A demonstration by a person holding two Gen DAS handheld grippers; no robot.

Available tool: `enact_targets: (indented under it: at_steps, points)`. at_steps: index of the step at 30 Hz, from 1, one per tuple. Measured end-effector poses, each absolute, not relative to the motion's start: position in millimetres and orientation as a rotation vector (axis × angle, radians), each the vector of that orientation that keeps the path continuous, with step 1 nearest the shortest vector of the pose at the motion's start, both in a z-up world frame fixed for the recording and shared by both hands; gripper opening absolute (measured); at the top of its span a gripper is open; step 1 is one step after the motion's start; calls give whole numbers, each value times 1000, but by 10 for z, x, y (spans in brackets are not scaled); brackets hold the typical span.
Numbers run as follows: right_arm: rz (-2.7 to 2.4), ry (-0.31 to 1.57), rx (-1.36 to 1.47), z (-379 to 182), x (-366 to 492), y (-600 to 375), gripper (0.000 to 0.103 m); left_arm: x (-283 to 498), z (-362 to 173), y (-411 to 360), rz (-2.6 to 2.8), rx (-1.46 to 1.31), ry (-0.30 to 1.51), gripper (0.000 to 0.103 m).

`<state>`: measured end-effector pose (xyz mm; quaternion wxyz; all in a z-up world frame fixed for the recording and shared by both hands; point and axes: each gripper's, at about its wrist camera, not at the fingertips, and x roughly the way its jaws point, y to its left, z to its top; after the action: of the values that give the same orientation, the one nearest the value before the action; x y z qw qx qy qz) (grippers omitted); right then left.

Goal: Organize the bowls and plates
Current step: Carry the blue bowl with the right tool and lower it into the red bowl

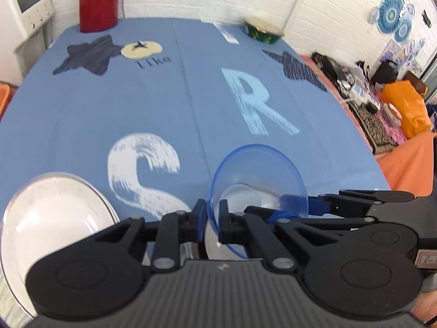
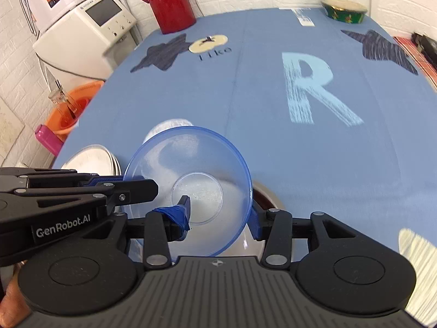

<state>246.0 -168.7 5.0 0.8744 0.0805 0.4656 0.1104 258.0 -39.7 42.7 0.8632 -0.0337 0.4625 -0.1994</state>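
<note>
Across both wrist views a table draped in a blue cloth (image 1: 169, 104) is spread, printed with a pale letter R (image 1: 256, 101), a white letter S (image 1: 142, 169) and dark star shapes. At its far edge a red jug (image 1: 98, 0) is stood on the left, and a green patterned bowl (image 1: 263, 30) is set toward the right corner. A white appliance with a screen (image 2: 90, 30) is seen beside the table, with an orange basin (image 2: 73, 104) below it.

Near the front left, a white plate (image 1: 52, 229) is laid on the cloth. Just beside it, a clear blue plastic bowl (image 2: 191, 186) is held tilted above another white dish (image 1: 213, 246), of which only a sliver is shown.

The bowl's rim is pinched between the closed-in fingers of the left gripper (image 1: 210, 218), one finger inside and one outside. The right gripper (image 2: 221, 216) is spread wider, one taped finger inside the bowl and the other against the outer wall; whether it is truly gripping cannot be told.
</note>
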Motion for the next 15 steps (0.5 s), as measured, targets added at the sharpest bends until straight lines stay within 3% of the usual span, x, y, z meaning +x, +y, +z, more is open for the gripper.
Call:
enact_targets:
  at_steps: [12,13,15]
  points:
    - [229,966,216,-90,2238,-1783,28,2444,207,-380,-425,-68,980,0]
    - [225,956,210,-62,2221,-1794,28,2457,211,-365,-427,-79,986,3]
    - [219,939,202,-10,2197,-1822,28,2479,217,-328,-418,-97,988,18]
